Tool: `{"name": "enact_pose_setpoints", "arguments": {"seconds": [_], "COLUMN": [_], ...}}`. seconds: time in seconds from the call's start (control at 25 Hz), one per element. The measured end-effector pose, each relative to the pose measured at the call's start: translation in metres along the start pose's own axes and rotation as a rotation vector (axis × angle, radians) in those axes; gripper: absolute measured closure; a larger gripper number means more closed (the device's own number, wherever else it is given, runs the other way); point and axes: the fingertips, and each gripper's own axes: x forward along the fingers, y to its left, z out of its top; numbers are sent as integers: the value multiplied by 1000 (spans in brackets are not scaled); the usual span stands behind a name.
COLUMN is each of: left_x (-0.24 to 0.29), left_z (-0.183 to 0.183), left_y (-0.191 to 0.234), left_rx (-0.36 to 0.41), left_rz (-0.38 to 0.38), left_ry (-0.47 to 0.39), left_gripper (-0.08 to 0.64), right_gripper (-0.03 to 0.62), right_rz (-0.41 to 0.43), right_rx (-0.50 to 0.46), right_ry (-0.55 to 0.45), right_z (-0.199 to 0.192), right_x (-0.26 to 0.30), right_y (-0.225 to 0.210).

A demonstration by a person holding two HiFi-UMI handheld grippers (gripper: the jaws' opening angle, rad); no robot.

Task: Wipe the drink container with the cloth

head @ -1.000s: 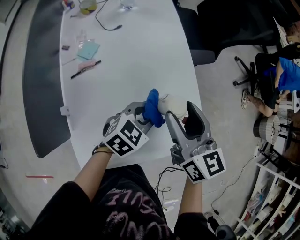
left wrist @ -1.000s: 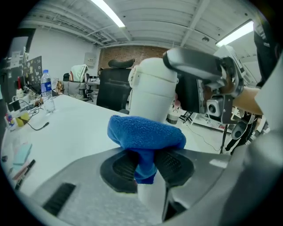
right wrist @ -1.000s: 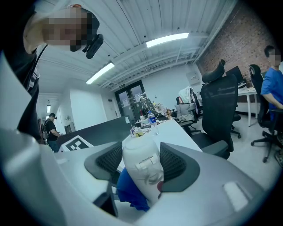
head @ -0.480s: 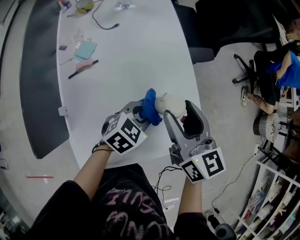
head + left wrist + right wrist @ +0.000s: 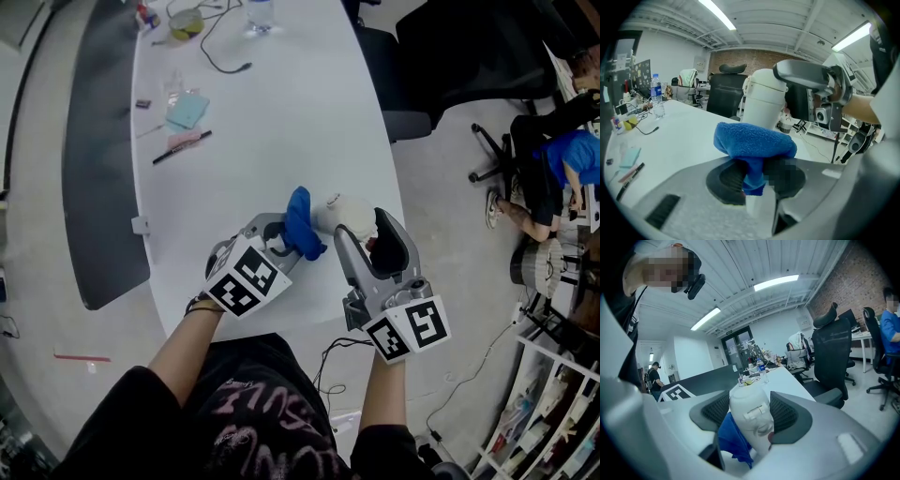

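**Table** [image 5: 281,122]: white, long, the largest item. It serves as my work surface. I work at its near edge, where both arms reach without stretching.

**Office chair** [image 5: 441,56]: black, off the table's far right side, well apart from the work and no part of it.

**Right gripper** [image 5: 359,225]: my holding tool. Its jaws are closed on the drink container, one ribbed pad on each side of the body. The clamp is there so the container does not turn or slide under rubbing.

**Left gripper** [image 5: 284,234]: my wiping tool. Its jaws are pinched shut on a fold of the cloth, and the bulk of it bunches out past the tips as a pad.

**Drink container** [image 5: 750,420]: white, rounded, with a small moulded catch on its face. It is held near the table's near edge between my right jaws, just right of the cloth. Whether its base rests on the table I cannot tell.

**Cloth** [image 5: 754,138]: blue, soft pile, pressed against the container's left side — in my judgement wiping is under way, with the far side not yet reached.

**Small items, far end**: a water bottle [image 5: 260,14], a cable [image 5: 220,56], a teal note [image 5: 187,110] and a pen [image 5: 183,147] — all well apart from the job.
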Motion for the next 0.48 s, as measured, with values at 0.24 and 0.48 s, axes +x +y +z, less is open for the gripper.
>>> {"name": "enact_pose_setpoints", "arguments": {"seconds": [0.24, 0.48], "left_x": [-15, -31], "left_z": [7, 17], "left_y": [-1, -1], "left_rx": [-10, -7], "left_rz": [20, 52], "left_ry": [-37, -68], "left_gripper": [456, 456], "right_gripper": [313, 314], "right_rz": [-3, -10], "right_rx": [6, 11], "right_ry": [-6, -17], "right_z": [-1, 0], "right_x": [1, 1], "right_y": [0, 0]}}
